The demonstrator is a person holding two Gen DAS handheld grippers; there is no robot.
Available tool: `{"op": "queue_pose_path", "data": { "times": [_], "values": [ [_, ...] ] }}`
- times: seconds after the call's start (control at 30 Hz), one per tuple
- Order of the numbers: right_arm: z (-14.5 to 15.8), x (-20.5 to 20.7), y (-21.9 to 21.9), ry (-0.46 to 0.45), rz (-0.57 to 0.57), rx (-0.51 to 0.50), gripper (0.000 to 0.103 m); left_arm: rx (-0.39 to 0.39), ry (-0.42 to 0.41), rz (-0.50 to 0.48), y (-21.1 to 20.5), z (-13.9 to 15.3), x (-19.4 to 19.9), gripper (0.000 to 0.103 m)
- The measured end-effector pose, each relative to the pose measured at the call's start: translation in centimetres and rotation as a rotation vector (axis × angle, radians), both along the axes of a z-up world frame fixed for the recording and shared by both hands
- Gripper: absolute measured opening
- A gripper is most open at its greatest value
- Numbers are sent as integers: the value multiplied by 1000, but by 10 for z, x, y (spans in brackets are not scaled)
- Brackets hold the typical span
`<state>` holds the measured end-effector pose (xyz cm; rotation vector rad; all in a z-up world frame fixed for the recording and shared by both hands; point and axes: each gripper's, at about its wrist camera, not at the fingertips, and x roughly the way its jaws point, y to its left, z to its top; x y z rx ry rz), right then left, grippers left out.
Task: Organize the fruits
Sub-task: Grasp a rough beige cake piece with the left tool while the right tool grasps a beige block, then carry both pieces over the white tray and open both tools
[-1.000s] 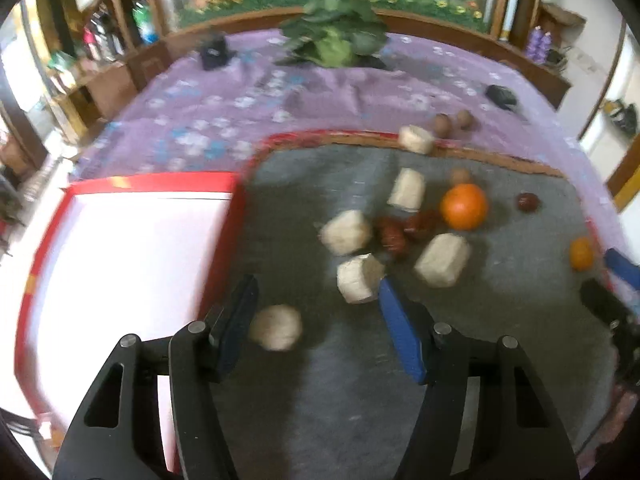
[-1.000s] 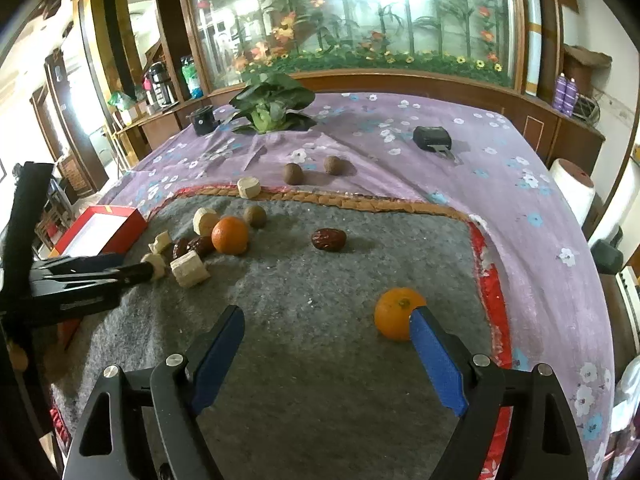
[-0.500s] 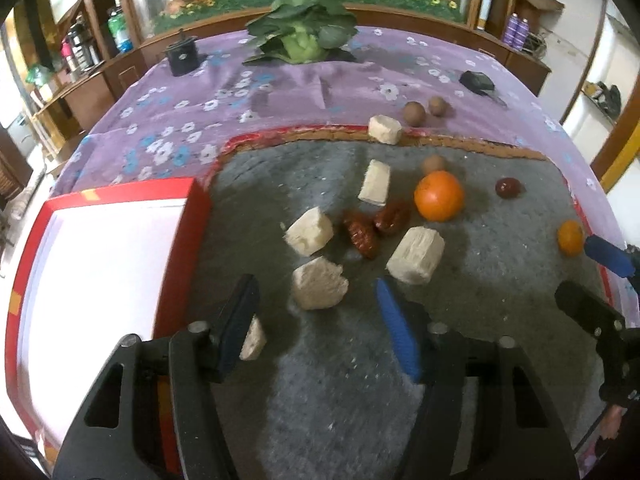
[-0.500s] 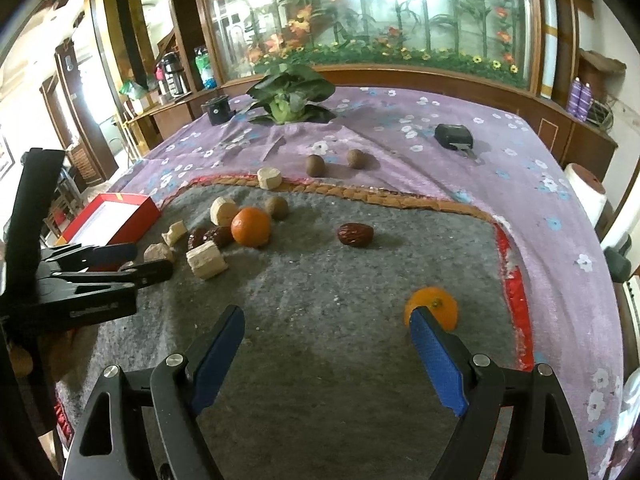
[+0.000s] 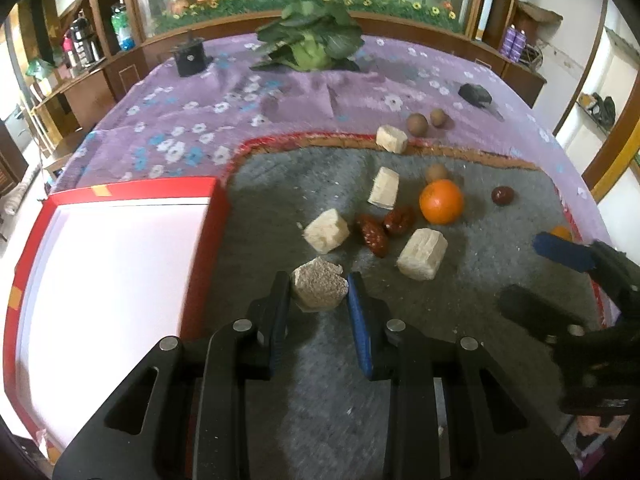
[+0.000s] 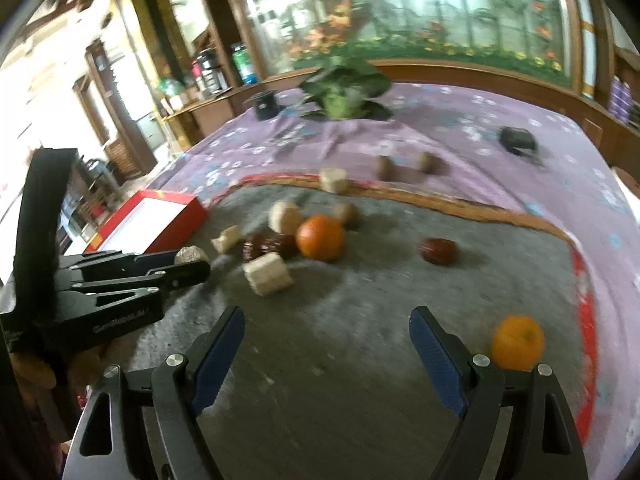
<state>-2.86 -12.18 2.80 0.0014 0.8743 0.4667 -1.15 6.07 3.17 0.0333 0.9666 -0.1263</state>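
Observation:
My left gripper [image 5: 319,294] is shut on a pale beige chunk [image 5: 318,287], just right of the red box [image 5: 120,200]. It also shows in the right wrist view [image 6: 188,268], holding the chunk [image 6: 190,255]. More beige chunks [image 5: 422,254], red dates [image 5: 374,234], a large orange [image 5: 441,202] and small brown fruits [image 5: 417,124] lie on the grey mat [image 5: 500,264]. My right gripper [image 6: 326,328] is open and empty over the mat. A small orange [image 6: 517,342] lies just right of its right finger.
The red box with a white inside stands at the mat's left edge. A leafy green vegetable [image 5: 310,42], a black grinder [image 5: 190,56] and a dark object [image 5: 475,94] sit on the purple flowered cloth [image 5: 240,92] behind. Wooden shelves line the far sides.
My left gripper has closed on a beige chunk by the red box. My right gripper has shifted left, so the small orange now lies outside its right finger.

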Motion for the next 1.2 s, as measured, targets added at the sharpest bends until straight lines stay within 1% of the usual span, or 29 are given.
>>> {"op": "queue_pose_path", "data": {
  "times": [0.07, 0.23, 0.33, 0.4, 0.47, 0.5, 0.53, 0.57, 0.67, 0.77, 0.87, 0.97, 1.2],
  "values": [
    [-2, 6, 11, 2, 44, -13, 75, -4, -2, 5, 4, 3, -3, 28],
    [-9, 18, 36, 13, 127, -62, 70, -11, -21, 19, 11, 12, -9, 28],
    [-12, 24, 48, 10, 180, -83, 70, -18, -26, 24, 14, 15, -12, 28],
    [-15, 28, 54, 9, 193, -108, 67, -17, -26, 27, 17, 16, -12, 28],
    [-18, 32, 58, -2, 188, -152, 52, -15, -25, 32, 19, 16, -13, 28],
    [-18, 32, 59, -6, 192, -158, 47, -15, -24, 35, 21, 16, -13, 28],
    [-20, 33, 60, 19, 209, -146, 31, -15, -24, 38, 22, 16, -14, 28],
    [-20, 33, 59, 31, 206, -140, 29, -15, -25, 41, 23, 16, -14, 28],
    [-17, 27, 57, 31, 193, -142, 28, -22, -28, 57, 29, 19, -17, 28],
    [-7, 18, 56, 14, 183, -112, 27, -22, -41, 71, 36, 24, -22, 28],
    [6, 9, 63, 4, 205, -67, 27, -21, -51, 93, 47, 29, -28, 28],
    [17, 1, 79, -20, 237, -52, 27, -27, -56, 119, 60, 34, -33, 28],
    [28, -5, 120, -35, 304, -26, 27, -17, -64, 185, 93, 37, -39, 28]
  ]
}}
